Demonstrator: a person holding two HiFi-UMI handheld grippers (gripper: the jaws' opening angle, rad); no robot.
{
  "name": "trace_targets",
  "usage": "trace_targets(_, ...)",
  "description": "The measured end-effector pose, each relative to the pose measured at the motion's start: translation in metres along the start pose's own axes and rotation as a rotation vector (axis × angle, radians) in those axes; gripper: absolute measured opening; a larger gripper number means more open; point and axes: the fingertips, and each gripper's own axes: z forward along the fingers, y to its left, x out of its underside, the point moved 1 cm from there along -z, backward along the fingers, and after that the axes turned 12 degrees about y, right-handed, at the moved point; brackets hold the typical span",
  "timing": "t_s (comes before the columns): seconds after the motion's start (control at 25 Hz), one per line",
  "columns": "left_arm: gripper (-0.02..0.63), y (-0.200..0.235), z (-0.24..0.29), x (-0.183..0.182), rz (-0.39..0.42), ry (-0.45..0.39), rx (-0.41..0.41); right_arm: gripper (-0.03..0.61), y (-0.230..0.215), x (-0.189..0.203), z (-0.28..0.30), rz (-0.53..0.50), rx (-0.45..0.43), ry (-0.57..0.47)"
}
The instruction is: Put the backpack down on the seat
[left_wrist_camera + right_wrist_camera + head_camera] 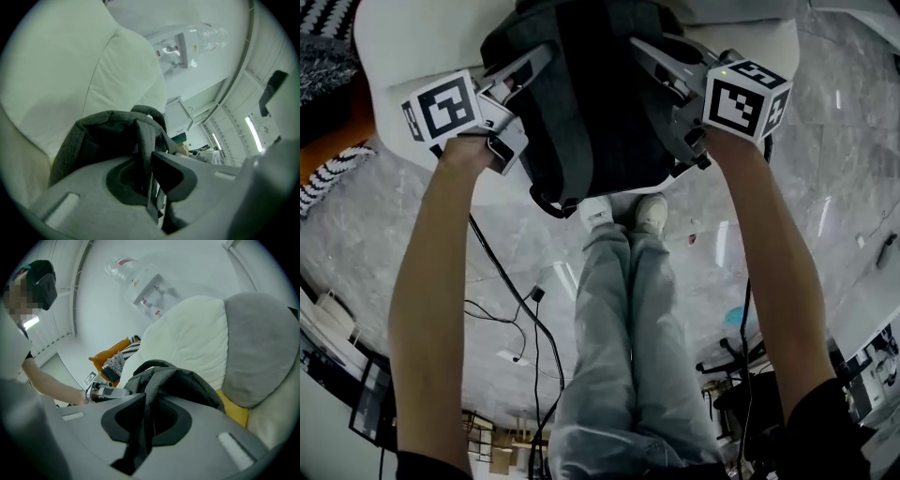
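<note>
- I had the left gripper (150, 174) pinched on a grey strap (144, 140) of the backpack (581, 103); its jaws stood close, with the webbing pressed between the dark pads.
- The right gripper (144, 420) was clamped the same way on a second strap (151, 394), which ran down through the narrow gap between its jaws.
- In the head view the backpack hung between my two grippers, dark grey, with its long side running away from me over the white seat (394, 56).
- Its near end reached past the seat's front edge, just above the white shoes (623, 214) on the marble floor (825, 187).
- I could not tell whether the bag's far end already rested on the cushion; from above it looked close, perhaps touching.
- The right gripper view showed a grey cushion (260, 348) at the seat's right and a yellow patch (233, 412) beneath it.
- A water dispenser (176, 47) stood against the wall behind the seat.
- Black cables (517, 314) lay across the floor beside my legs.
</note>
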Motion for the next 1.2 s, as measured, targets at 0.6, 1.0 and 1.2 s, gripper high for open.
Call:
trace_targets(0.6, 0.125, 0.074, 0.000, -0.015, -0.112, -0.011, -0.226, 0.100, -0.057, 0.000, 0.054, 0.013, 0.141, 0.030)
trace_targets(1.0, 0.018, 0.035, -0.054, 0.025, -0.130, -0.033, -0.363, 0.127, -0.037, 0.013, -0.009, 0.045, 0.224, 0.017)
trace_targets(1.2, 0.000, -0.008, -0.057, 0.045, -0.103, -0.046, -0.369, 0.075, -0.001, 0.024, -0.029, 0.013, 0.217, 0.044)
